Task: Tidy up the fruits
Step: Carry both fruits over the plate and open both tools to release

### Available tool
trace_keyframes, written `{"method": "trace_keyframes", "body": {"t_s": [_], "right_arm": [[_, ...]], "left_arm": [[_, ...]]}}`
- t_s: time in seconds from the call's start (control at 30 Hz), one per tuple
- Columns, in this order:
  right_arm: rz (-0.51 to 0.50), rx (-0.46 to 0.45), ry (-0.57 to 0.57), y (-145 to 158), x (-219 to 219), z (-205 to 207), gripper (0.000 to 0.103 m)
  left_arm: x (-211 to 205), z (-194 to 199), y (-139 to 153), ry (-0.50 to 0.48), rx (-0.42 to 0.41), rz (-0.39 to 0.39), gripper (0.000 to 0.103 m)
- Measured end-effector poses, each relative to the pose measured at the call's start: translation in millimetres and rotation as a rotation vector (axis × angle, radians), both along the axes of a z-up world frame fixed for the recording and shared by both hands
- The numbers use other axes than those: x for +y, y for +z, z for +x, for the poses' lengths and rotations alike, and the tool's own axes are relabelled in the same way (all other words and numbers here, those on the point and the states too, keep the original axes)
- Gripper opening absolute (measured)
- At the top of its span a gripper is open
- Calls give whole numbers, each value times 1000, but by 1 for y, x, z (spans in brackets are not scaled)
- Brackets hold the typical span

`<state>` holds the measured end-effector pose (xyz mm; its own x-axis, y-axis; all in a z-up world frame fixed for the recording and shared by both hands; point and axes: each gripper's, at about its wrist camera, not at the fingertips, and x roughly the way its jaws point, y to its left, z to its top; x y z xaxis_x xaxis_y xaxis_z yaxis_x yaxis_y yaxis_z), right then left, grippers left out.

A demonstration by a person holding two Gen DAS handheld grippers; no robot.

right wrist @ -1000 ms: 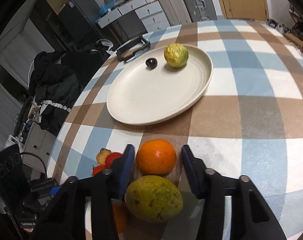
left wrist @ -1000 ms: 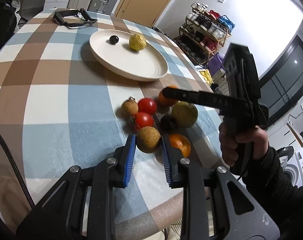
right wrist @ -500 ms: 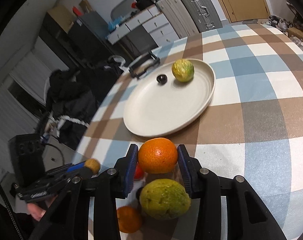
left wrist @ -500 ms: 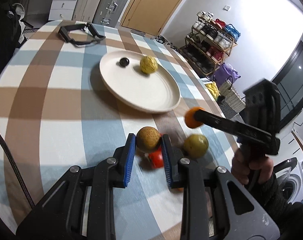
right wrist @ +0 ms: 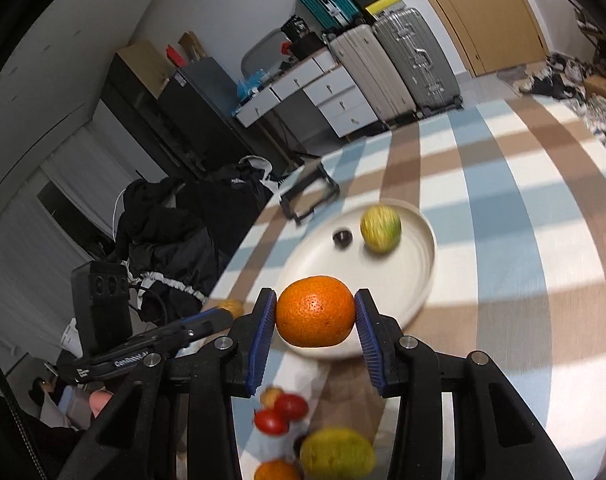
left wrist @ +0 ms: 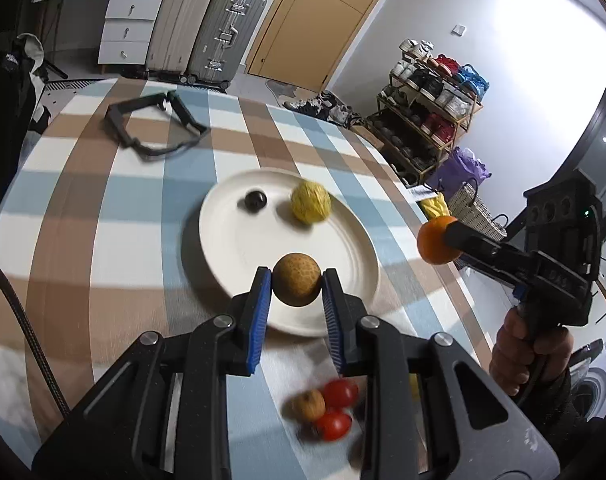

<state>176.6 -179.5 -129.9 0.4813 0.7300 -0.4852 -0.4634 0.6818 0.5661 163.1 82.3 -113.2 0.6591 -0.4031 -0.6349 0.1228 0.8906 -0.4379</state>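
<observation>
On the checked table (left wrist: 103, 216) a plate (left wrist: 231, 256) held two fruits near its far rim (left wrist: 310, 202). A strap (left wrist: 151, 128) lay behind the plate. Nearer the camera sat a cluster of fruits (left wrist: 327, 406), perhaps touching one another.

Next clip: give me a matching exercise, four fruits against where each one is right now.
Things:
1. orange
2. brown round fruit
3. yellow-green fruit
4. red tomatoes

Places:
A. lying on the white plate
B. on the tablecloth, off the plate
C. held in the left gripper
D. held in the right gripper

Pairs: 1-D, 2-C, 3-A, 4-B
</observation>
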Motion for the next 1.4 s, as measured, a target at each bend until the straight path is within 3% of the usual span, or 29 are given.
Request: {"method": "trace_keyframes", "body": {"t_s": [0.23, 0.5, 0.9, 1.1, 1.4], "right_arm": [[1, -25, 38, 23, 21, 46, 41], [-16, -18, 53, 29, 48, 97, 41], [-176, 44, 73, -13, 96, 161, 41], [-290, 37, 83, -30, 111, 165, 41], [-357, 49, 70, -40, 121, 168, 42]], "left_arm": [[7, 49, -1, 25, 7, 18, 23], [11, 95, -20, 21, 38, 43, 23], [13, 131, -53, -10, 98, 69, 23], [4, 137, -60, -35, 106, 96, 23], [2, 146, -61, -8, 111, 118, 24]]}}
